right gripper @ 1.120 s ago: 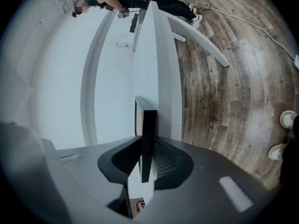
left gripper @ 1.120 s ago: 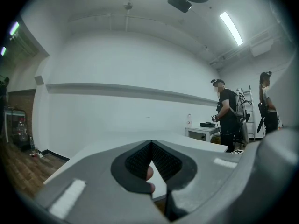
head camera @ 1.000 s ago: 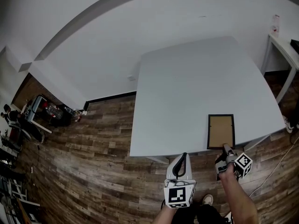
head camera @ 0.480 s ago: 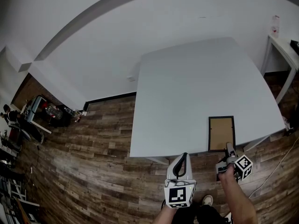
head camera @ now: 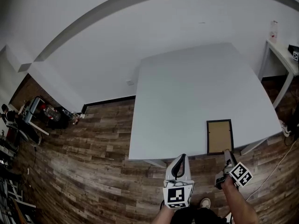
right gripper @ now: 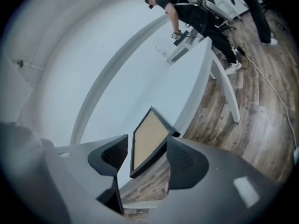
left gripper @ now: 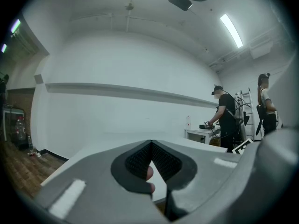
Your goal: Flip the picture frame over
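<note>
- Head view: the frame (head camera: 219,136) lies flat, tan face up, at the table's (head camera: 187,87) near edge. The right gripper (head camera: 227,153) points at its near end.
- Left gripper view: the left gripper (left gripper: 152,144) is pressed together, empty and held aside, probably spare for now.
- Right gripper view: the jaws are spread and line up with the frame's corner, apparently to pinch its edge.

Wide open over the large white rectangular tabletop (head camera: 187,87), bare from the far wall down to the near edge save for the flat black-rimmed picture frame with brown backing (head camera: 219,136) near the right corner. Free air off that edge above the brown wood-plank floor (head camera: 84,162), taken up only by the open-jawed right gripper (head camera: 226,152) at the frame's near end and the closed left gripper (head camera: 181,157) to its left. Farther right, well apart: a second white table (head camera: 280,44), a person in black (right gripper: 187,10) beside it.
</note>
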